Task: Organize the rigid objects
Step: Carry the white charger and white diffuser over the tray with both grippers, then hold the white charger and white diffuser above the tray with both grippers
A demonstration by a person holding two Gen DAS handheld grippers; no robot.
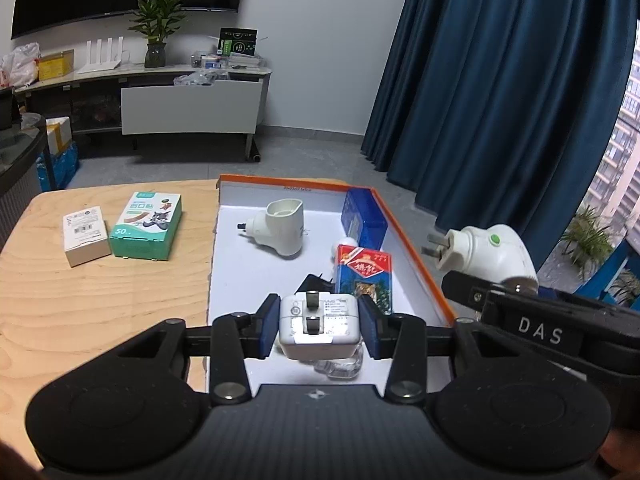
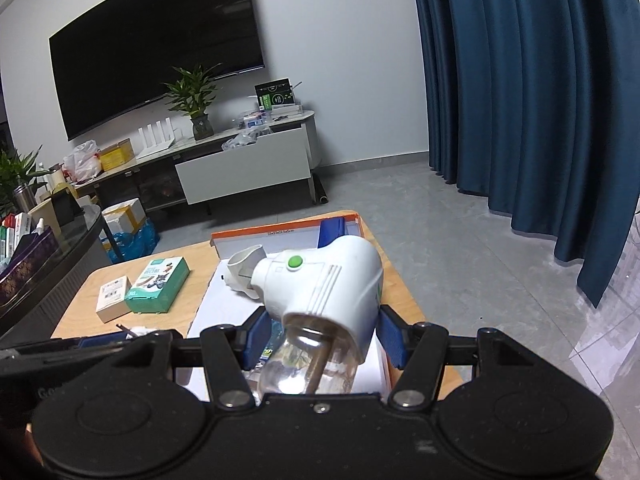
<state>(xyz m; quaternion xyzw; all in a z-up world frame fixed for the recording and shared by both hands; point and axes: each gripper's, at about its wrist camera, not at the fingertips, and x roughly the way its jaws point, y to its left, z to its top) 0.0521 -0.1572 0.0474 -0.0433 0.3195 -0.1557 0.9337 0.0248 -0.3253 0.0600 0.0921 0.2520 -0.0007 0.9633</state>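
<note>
A white charger [image 1: 319,329] is clamped in the left tool [image 1: 319,330] and a white plug-in vaporizer [image 2: 320,292] in the right tool [image 2: 320,334], both above the part-filled orange-rimmed box [image 1: 424,264]; two cartons [image 1: 120,232] are left on the desk [image 1: 100,300] to the left.

white charger [image 1: 319,327] and plug-in vaporizer [image 2: 320,284] held.
</note>
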